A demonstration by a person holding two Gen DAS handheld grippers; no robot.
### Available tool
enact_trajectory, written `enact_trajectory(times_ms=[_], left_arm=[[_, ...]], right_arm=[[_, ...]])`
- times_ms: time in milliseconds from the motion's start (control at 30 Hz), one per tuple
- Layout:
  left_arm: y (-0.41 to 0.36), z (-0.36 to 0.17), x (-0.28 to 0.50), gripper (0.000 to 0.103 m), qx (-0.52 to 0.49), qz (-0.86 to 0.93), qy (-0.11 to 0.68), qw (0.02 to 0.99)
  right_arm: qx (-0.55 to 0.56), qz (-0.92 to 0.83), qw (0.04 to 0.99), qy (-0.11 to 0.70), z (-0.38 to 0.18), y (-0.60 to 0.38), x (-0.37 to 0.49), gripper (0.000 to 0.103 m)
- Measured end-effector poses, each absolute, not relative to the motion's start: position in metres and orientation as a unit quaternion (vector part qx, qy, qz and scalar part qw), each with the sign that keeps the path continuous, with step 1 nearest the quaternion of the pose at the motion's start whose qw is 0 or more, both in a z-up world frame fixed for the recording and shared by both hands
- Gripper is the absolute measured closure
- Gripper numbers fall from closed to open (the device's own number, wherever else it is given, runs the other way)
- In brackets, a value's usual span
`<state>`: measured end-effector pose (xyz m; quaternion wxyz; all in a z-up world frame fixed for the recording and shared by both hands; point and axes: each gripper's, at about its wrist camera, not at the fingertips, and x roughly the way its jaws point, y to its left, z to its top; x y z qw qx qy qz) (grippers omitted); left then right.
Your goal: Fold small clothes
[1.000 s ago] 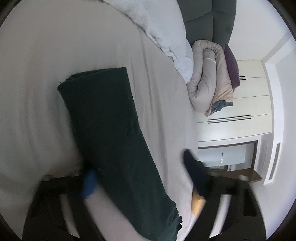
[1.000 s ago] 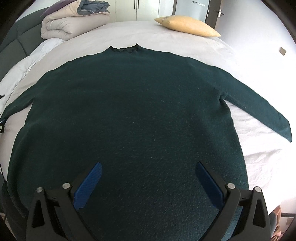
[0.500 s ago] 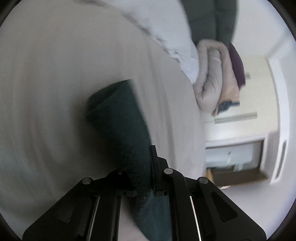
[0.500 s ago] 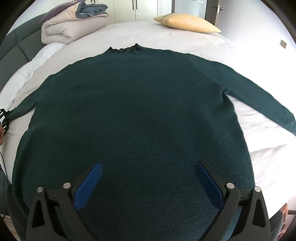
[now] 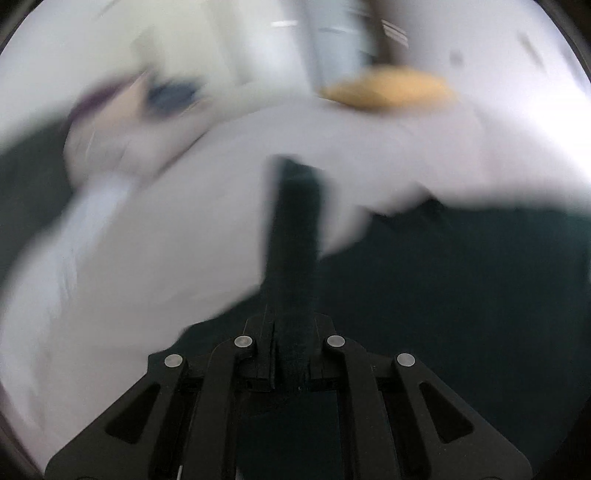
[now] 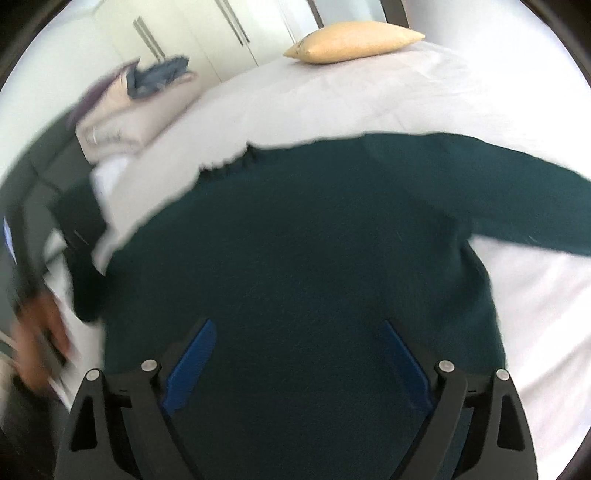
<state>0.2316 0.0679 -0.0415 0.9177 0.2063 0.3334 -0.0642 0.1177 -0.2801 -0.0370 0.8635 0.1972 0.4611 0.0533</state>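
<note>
A dark green sweater (image 6: 303,266) lies spread on the white bed sheet (image 6: 332,103), neck toward the far side. In the blurred left wrist view my left gripper (image 5: 293,354) is shut on the sweater's left sleeve (image 5: 295,229), which stands up from between the jaws above the sweater body (image 5: 461,288). My right gripper (image 6: 299,354) hovers over the lower middle of the sweater, blue pads (image 6: 192,362) wide apart and closing, with no cloth pinched between them. At the left edge of the right wrist view a person's hand (image 6: 37,332) holds the left gripper, with the lifted sleeve (image 6: 83,251) beside it.
A yellow pillow (image 6: 351,40) lies at the far side of the bed. A rolled beige duvet with folded clothes on top (image 6: 129,110) sits at the far left by the dark headboard. White wardrobe doors (image 6: 192,33) stand behind.
My left gripper shut on the sleeve and swung it up toward the sweater's body. The right gripper moved and rolled, and its jaws narrowed a little.
</note>
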Motion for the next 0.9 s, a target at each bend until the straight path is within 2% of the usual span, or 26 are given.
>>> enact_trajectory(times_ms=[67,233,367,467,567,667,767,833,867,900], left_arm=[[0.020,-0.074,0.209,0.095,0.285,-0.074,0.319,0.901],[-0.001,-0.115,0.191,0.095,0.335,-0.059,0.298,0.892],[0.000,-0.111,0.182,0.095,0.300,-0.058,0.281,0.910],[-0.010,-0.111,0.176,0.095,0.287,-0.058,0.274,0.916],[-0.016,-0.104,0.168,0.095,0.281,-0.054,0.255,0.924],[-0.012,-0.098,0.163,0.095,0.267,-0.055,0.251,0.929],[-0.009,-0.097,0.166,0.095,0.256,-0.055,0.261,0.929],[-0.009,-0.097,0.165,0.094,0.258,-0.054,0.265,0.928],[-0.010,-0.097,0.166,0.093,0.261,-0.055,0.269,0.925],[-0.011,-0.097,0.167,0.093,0.263,-0.057,0.272,0.924]], right_arm=[[0.244,0.077,0.851,0.458,-0.038,-0.290,0.138,0.011],[0.337,0.148,0.797,0.478,-0.065,-0.288,0.171,0.011],[0.395,0.182,0.756,0.490,-0.089,-0.274,0.195,0.017],[0.426,0.186,0.741,0.484,-0.095,-0.267,0.209,0.018],[0.436,0.214,0.722,0.492,-0.093,-0.254,0.226,0.033],[0.405,0.236,0.716,0.517,-0.090,-0.230,0.240,0.035],[0.387,0.250,0.697,0.549,-0.100,-0.206,0.254,0.048],[0.375,0.255,0.698,0.554,-0.102,-0.194,0.262,0.067],[0.365,0.259,0.700,0.556,-0.100,-0.190,0.265,0.083],[0.354,0.258,0.707,0.555,-0.098,-0.187,0.267,0.091]])
